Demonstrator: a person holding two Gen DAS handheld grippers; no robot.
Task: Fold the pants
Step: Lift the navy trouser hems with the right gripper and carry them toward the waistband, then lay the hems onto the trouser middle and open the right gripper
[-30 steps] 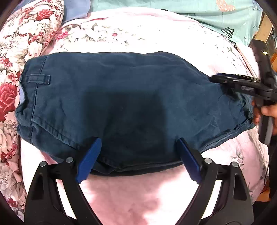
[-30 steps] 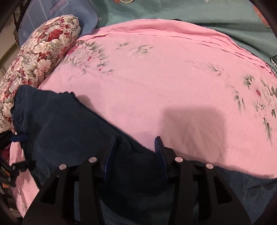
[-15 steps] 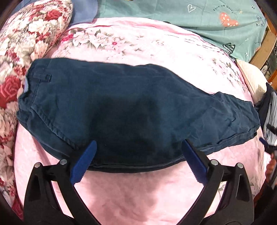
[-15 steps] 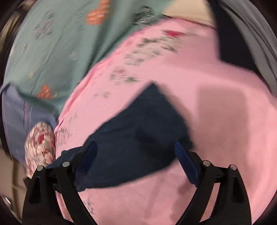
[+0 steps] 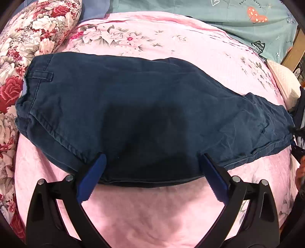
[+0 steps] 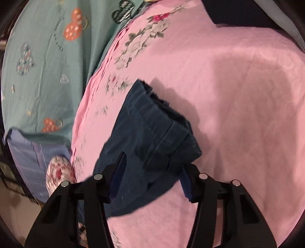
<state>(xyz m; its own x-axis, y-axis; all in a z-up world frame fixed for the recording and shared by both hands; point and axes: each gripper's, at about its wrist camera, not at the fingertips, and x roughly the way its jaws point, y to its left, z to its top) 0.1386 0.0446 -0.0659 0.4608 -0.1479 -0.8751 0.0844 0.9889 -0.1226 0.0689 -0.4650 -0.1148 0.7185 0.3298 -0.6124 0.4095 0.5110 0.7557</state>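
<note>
Dark blue pants (image 5: 133, 106) lie flat across the pink floral sheet (image 5: 152, 213), waistband at the left, legs running right. My left gripper (image 5: 152, 162) hovers wide open over the pants' near edge, with nothing gripped. In the right wrist view the hem end of the legs (image 6: 152, 126) lies rumpled on the sheet (image 6: 238, 95). My right gripper (image 6: 152, 164) straddles this leg end. Its jaws are closing with the fabric between them, and a gap still shows at the pads. A hand (image 5: 300, 169) shows at the far right edge of the left wrist view.
A red-and-white floral pillow (image 5: 28, 38) borders the pants' waistband on the left. A teal printed sheet (image 5: 228, 17) and a blue pillow (image 6: 28, 152) lie beyond the pink sheet. A cream cushion (image 5: 284, 84) and wooden furniture (image 5: 293, 49) stand at the right.
The leg end now lies stretched out to the right. My right gripper swung to it, rolled over, opened wide, then narrowed around the hem. The left gripper's jaws spread a little wider.
</note>
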